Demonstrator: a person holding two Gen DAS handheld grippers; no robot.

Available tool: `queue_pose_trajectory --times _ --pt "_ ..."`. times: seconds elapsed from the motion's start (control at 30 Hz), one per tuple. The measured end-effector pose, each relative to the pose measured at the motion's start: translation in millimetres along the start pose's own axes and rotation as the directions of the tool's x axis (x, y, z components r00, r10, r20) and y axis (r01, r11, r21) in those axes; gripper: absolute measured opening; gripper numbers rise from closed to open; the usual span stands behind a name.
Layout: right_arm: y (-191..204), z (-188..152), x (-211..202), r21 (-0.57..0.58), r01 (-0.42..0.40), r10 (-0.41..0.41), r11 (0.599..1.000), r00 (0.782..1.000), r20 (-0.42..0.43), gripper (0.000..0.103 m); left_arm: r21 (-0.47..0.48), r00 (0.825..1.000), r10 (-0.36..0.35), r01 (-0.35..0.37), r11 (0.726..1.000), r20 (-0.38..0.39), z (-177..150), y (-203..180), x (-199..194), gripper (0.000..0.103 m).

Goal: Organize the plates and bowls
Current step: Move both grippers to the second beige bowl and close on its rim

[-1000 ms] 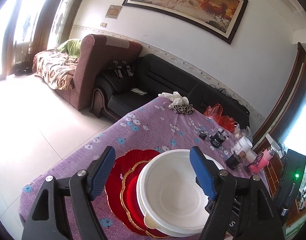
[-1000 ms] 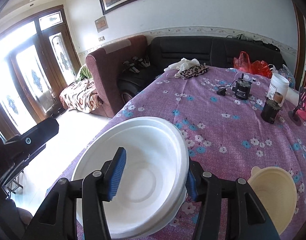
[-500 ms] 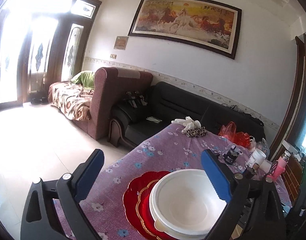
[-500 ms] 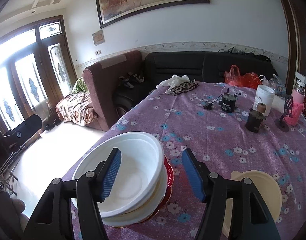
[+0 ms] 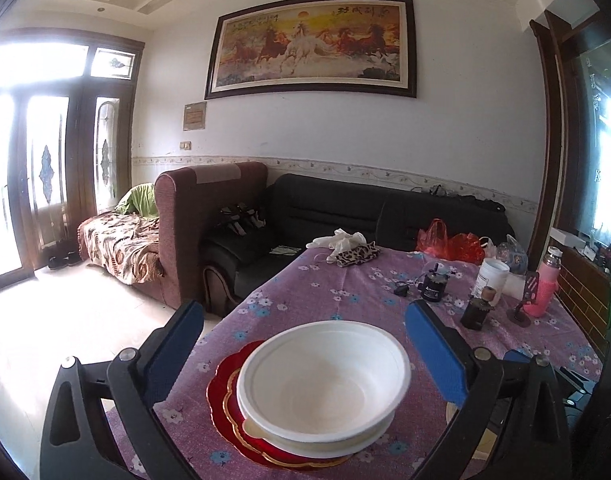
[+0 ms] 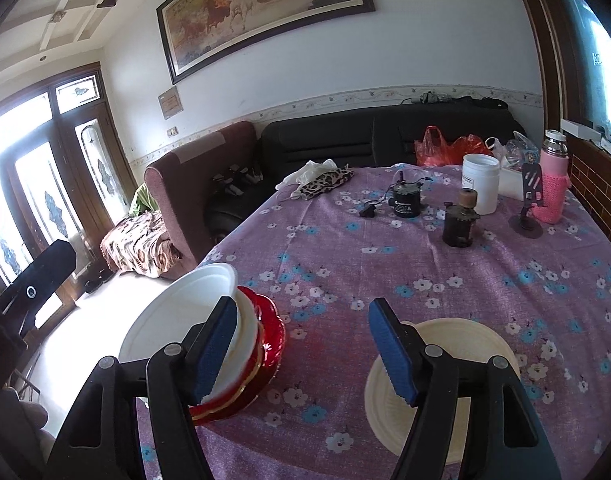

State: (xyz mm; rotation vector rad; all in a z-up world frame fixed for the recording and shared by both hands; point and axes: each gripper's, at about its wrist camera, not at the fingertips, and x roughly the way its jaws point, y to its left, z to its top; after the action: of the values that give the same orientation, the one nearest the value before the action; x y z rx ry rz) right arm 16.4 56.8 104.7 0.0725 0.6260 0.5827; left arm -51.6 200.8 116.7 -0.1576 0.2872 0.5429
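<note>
A white bowl (image 5: 323,376) sits nested on a white dish, on red gold-rimmed plates (image 5: 225,396), at the near left corner of the purple flowered table. My left gripper (image 5: 305,344) stands wide open above and behind the stack, touching nothing. In the right wrist view the same bowl (image 6: 177,316) and red plates (image 6: 271,332) lie to the left, and a cream bowl (image 6: 461,344) lies to the right. My right gripper (image 6: 301,340) hovers between them over bare cloth. Its jaws are opening, with nothing between them.
At the table's far side stand a white jar (image 6: 480,188), a dark grinder (image 6: 459,220), a small black device (image 6: 405,200), a pink bottle (image 6: 553,184), a phone stand and red bags (image 6: 449,148). Cloths (image 6: 321,180) lie at the far left edge. Sofas stand beyond.
Both grippers drew back from the white bowl and opened wider. The bowl stays on the stack. The right gripper swung right, so the cream bowl now lies by its right finger.
</note>
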Motion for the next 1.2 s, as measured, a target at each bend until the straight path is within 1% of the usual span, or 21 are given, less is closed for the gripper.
queue_pose_trajectory --times 0.07,0.17,0.3,0.43,0.6,0.67,0.77,0.9,0.97,1.03,1.07,1.2 --pt "-11.9 -2.1 -3.4 0.016 0.012 -0.012 1.000 1.000 -0.003 0.075 0.029 1.000 -0.008 0.009 1.000 -0.017 -2.5 -12.3 0.7 0.102" --pt "-29.7 -6.0 -6.9 0.049 0.026 -0.026 0.998 1.000 -0.009 0.075 0.079 0.999 0.002 0.001 0.997 -0.040 -8.5 -30.7 1.0 0.102" --pt "-52.5 -11.0 -12.1 0.081 0.051 -0.051 0.995 0.999 -0.009 0.076 0.152 0.997 -0.012 0.023 0.988 -0.070 -17.7 -58.4 1.1 0.102" --pt "-76.2 -14.9 -15.8 0.117 0.072 -0.071 0.991 0.997 -0.014 0.076 0.215 0.995 -0.042 0.060 0.975 -0.088 -25.9 -84.5 -1.4 0.102" --pt "-105.9 -19.1 -26.4 0.160 0.106 -0.106 0.981 0.994 -0.011 0.076 0.246 0.985 -0.096 0.129 0.960 -0.142 -35.9 -110.2 1.1 0.102" --pt "-115.8 -20.1 -29.4 0.174 0.119 -0.119 0.978 0.993 -0.012 0.076 0.249 0.978 -0.121 0.161 0.955 -0.171 -40.0 -118.8 3.2 0.102" --pt "-133.1 -22.8 -34.6 0.198 0.142 -0.141 0.970 0.990 -0.015 0.076 0.247 0.962 -0.157 0.212 0.945 -0.225 -48.0 -131.2 9.1 0.102" --pt "-152.7 -26.2 -39.1 0.230 0.163 -0.163 0.959 0.986 -0.023 0.076 0.255 0.950 -0.174 0.241 0.936 -0.259 -53.2 -141.6 12.4 0.102" --pt "-160.1 -28.2 -40.2 0.240 0.173 -0.171 0.955 0.985 -0.028 0.076 0.255 0.941 -0.186 0.261 0.931 -0.282 -56.1 -146.1 15.0 0.102" --pt "-167.3 -29.6 -40.4 0.248 0.181 -0.178 0.952 0.983 -0.036 0.076 0.246 0.928 -0.203 0.286 0.926 -0.313 -59.0 -150.2 19.7 0.102" --pt "-170.7 -30.5 -40.3 0.252 0.185 -0.181 0.950 0.983 -0.040 0.077 0.234 0.917 -0.214 0.302 0.924 -0.337 -61.1 -152.6 23.7 0.102" --pt "-180.3 -32.0 -38.2 0.262 0.197 -0.188 0.945 0.980 -0.058 0.077 0.205 0.889 -0.231 0.331 0.921 -0.395 -68.5 -155.8 33.0 0.102"
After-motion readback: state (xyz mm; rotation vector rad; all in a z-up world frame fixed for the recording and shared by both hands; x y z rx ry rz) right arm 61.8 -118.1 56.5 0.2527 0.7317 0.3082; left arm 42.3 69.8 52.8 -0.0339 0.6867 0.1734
